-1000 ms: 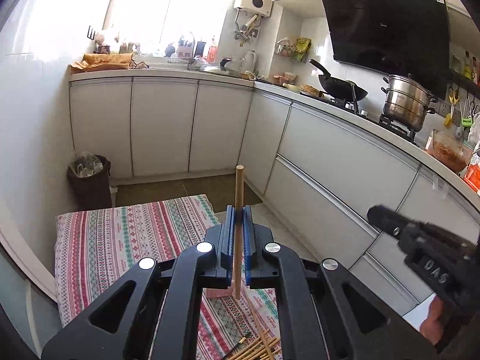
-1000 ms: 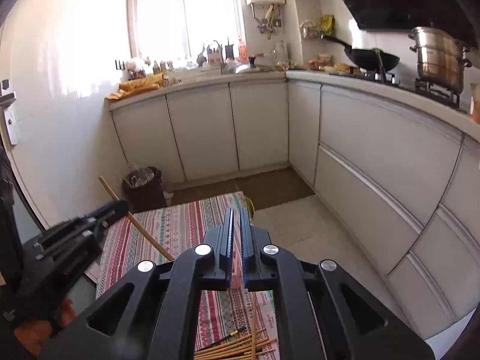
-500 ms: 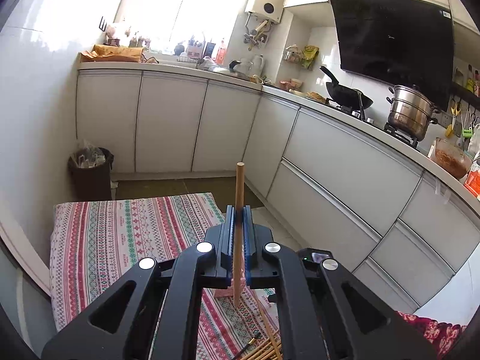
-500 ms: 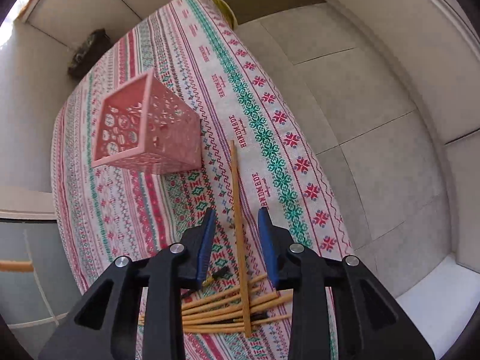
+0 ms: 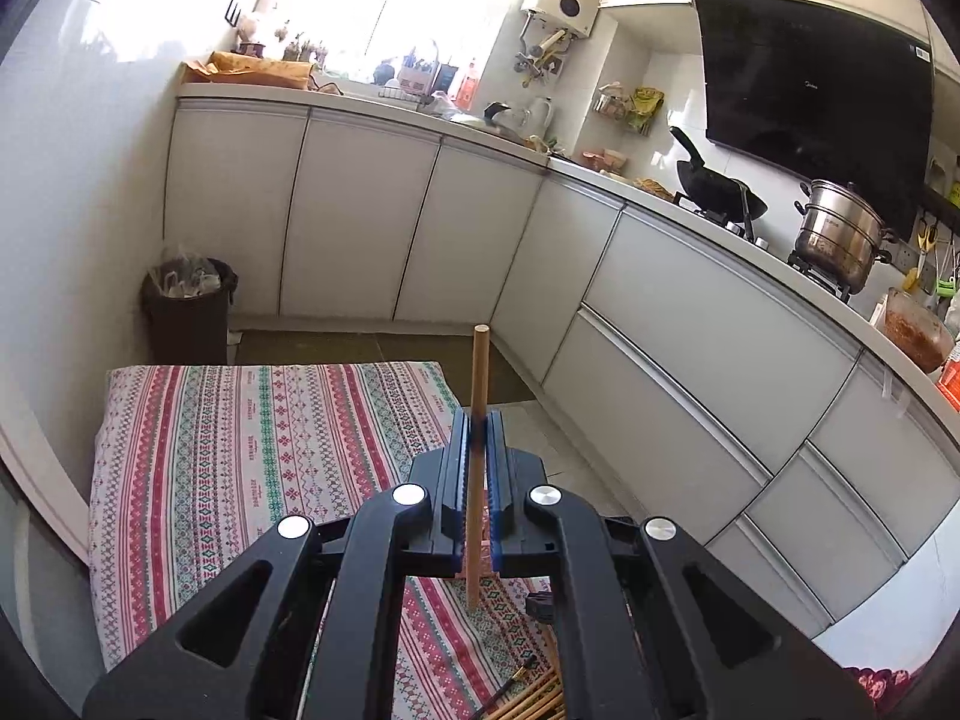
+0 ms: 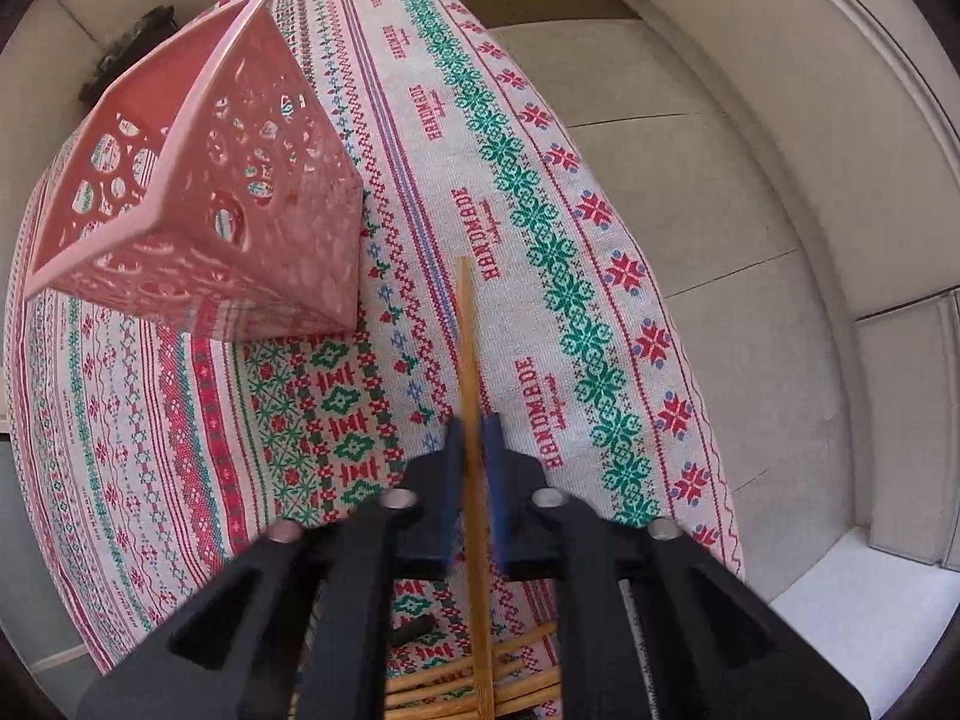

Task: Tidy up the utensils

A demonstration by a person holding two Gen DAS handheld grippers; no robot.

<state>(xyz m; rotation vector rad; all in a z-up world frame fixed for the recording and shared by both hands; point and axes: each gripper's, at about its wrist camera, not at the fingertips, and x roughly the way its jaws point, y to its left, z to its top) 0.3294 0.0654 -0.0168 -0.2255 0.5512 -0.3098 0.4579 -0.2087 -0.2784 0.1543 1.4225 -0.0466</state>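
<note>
Right hand-held gripper point(image 6: 474, 450) clamped on a chopstick point(image 6: 467, 330) beside the pink basket point(image 6: 198, 180), left hand-held gripper point(image 5: 478, 450) holding another chopstick point(image 5: 479, 384): lift straight, clearing the pile point(image 6: 468, 684).

Sunlit kitchen, white cabinets point(image 5: 354, 222), tiled floor point(image 6: 708, 192).

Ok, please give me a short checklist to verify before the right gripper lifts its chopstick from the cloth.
1. Right gripper shut on a chopstick: ok.
2. Only one stick between its fingers: ok.
3. Stick free of the chopstick pile: not ok, its near end crosses the pile.
4. Pink basket upright, opening clear: ok.
5. Left gripper holding its own chopstick firmly: ok.
6. Basket already holding sticks: cannot tell.
</note>
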